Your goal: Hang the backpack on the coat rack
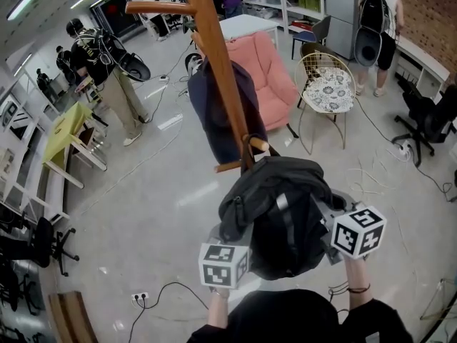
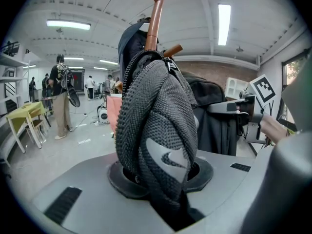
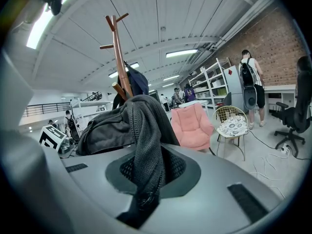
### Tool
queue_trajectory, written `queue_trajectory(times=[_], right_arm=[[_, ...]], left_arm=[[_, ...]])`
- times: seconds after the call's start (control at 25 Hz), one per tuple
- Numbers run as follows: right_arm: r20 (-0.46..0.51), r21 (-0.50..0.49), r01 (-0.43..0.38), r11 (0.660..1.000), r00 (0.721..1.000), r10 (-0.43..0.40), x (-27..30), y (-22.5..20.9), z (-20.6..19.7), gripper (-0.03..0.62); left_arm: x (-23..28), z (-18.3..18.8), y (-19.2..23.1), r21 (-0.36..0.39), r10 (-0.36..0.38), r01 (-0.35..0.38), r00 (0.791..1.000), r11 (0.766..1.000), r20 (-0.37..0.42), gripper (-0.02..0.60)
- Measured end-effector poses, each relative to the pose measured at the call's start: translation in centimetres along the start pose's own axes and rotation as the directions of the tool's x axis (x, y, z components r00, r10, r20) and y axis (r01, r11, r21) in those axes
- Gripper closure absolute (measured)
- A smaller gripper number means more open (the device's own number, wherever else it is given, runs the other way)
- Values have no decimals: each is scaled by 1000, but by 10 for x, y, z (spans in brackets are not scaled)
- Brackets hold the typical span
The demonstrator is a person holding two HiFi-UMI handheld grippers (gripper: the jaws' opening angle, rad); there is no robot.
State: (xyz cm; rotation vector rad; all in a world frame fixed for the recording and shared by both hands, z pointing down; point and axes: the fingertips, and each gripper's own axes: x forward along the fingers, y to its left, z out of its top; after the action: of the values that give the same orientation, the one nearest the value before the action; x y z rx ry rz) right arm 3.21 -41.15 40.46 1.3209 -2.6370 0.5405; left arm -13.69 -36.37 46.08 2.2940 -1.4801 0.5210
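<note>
Both are clamped on the backpack (image 1: pixel 285 213). The left hand-held gripper (image 2: pixel 163 179) pinches a fat mesh shoulder strap (image 2: pixel 161 126), and the right hand-held gripper (image 3: pixel 144 182) pinches a thinner mesh strap (image 3: pixel 144 140). Those close-ups don't really show the hook-up though. The head view does: the bag sits right up against the coat rack (image 1: pixel 218 56), its top loop (image 1: pixel 246 143) looks round a low peg (image 1: pixel 261 146), and a dark jacket (image 1: pixel 214 113) hangs just behind.

Backpack (image 1: pixel 285 213) black/charcoal, mesh-weave texture. Coat rack (image 1: pixel 219 63) reddish-brown wood. Armchair (image 1: pixel 270 73) pink, table (image 1: pixel 64 131) yellow-green, floor (image 1: pixel 157 213) pale grey.
</note>
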Motion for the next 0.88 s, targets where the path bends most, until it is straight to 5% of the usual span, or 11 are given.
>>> queue_trajectory(times=[0.88], right_arm=[[24,-71,24,997,999,-22,5,-4,-5,533]], left_arm=[[11,-7,14,35,35,-36,998,999,46,414]])
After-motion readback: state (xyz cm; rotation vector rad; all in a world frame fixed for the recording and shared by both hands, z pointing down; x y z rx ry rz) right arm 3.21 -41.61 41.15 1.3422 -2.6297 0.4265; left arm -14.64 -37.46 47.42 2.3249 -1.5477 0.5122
